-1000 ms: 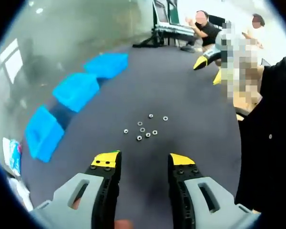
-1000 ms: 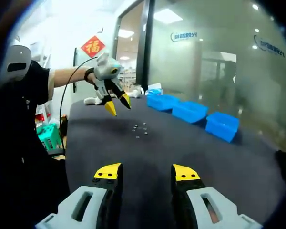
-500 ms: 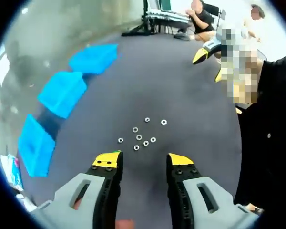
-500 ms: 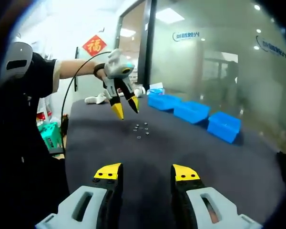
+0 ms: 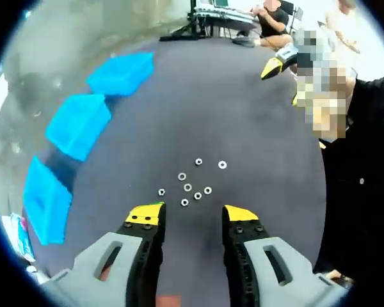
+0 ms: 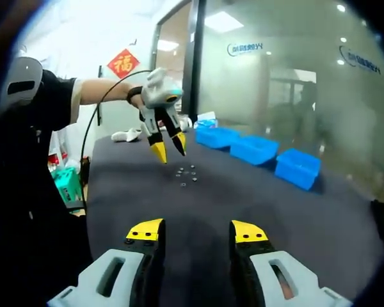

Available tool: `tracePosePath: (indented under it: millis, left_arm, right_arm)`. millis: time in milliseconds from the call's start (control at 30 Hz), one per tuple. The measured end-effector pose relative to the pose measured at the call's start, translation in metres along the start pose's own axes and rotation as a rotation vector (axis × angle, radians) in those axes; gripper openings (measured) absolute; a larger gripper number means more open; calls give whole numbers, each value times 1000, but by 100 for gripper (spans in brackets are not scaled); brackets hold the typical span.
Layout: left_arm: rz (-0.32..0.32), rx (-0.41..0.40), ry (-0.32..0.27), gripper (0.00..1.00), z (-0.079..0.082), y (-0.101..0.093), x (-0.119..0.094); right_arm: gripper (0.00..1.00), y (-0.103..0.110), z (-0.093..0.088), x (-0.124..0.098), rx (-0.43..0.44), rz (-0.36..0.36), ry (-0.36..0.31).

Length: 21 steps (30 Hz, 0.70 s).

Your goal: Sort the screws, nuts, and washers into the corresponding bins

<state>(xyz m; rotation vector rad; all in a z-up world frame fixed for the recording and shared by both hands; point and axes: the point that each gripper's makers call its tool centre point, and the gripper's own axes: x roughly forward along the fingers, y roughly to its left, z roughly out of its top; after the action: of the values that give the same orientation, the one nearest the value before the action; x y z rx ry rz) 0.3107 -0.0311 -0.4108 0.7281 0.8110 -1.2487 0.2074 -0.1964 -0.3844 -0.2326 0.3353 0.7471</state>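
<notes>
While left gripper (image 5: pixel 191 216) hangs above dark table (image 5: pixel 243 115), jaws parted and holding nothing, cluster of small washers and nuts (image 5: pixel 191 182) lies just past its tips, centre frame. Three blue bins (image 5: pixel 77 125) line left edge, upper to lower left. Right gripper (image 6: pixel 198 230), bottom centre of own view, jaws apart, holding nothing; cluster mid-frame, bins right of centre.

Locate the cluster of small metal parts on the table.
In the left gripper view, the small metal parts lie on the dark table, just beyond the left tongs.
</notes>
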Motion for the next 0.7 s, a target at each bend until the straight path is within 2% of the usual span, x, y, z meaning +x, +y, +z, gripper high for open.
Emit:
tracePosePath:
  millis: [233, 367, 700]
  left_arm:
    - [-5, 9, 15, 32, -2, 3, 5]
    - [-3, 8, 17, 28, -2, 5, 7]
    - [1, 15, 38, 28, -9, 7, 19]
  right_arm:
    - [36, 0, -1, 1, 3, 0, 4]
    - [36, 0, -2, 1, 6, -1, 1]
    - [36, 1, -8, 4, 12, 1, 7]
